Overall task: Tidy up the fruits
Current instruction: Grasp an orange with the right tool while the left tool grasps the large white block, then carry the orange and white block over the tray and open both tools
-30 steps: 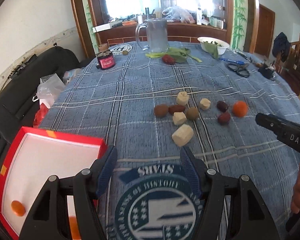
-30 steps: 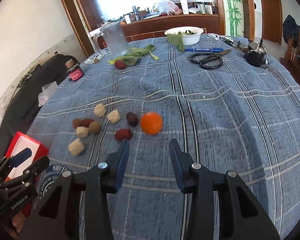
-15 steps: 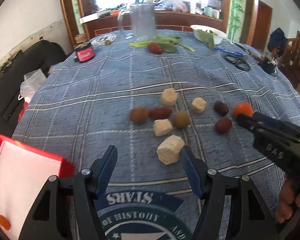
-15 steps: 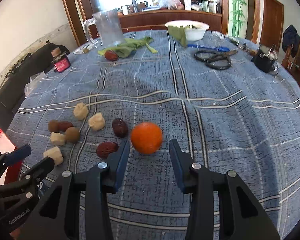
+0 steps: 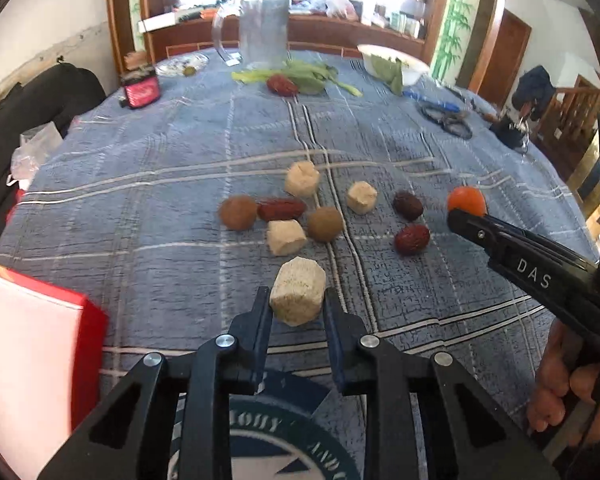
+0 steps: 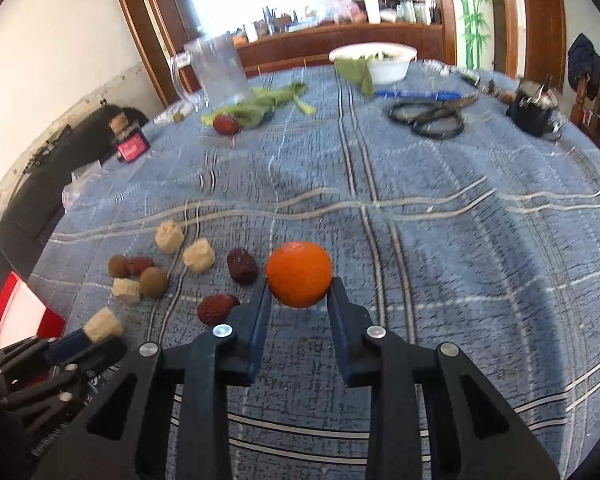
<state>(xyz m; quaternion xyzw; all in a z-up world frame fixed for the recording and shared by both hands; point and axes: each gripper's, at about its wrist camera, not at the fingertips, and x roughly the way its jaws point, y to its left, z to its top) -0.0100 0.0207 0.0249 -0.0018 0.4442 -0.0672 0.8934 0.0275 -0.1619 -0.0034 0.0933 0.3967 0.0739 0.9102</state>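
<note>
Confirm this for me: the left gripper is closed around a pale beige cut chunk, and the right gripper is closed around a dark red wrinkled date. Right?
Not quite. The right gripper is around the round orange citrus fruit, not a date, as the right wrist view shows. The left gripper is indeed closed around the pale beige cut chunk.

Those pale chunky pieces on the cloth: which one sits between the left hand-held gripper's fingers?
The largest pale chunk, nearest the camera, apart from the other three pale chunks clustered farther back among the brown fruits.
</note>
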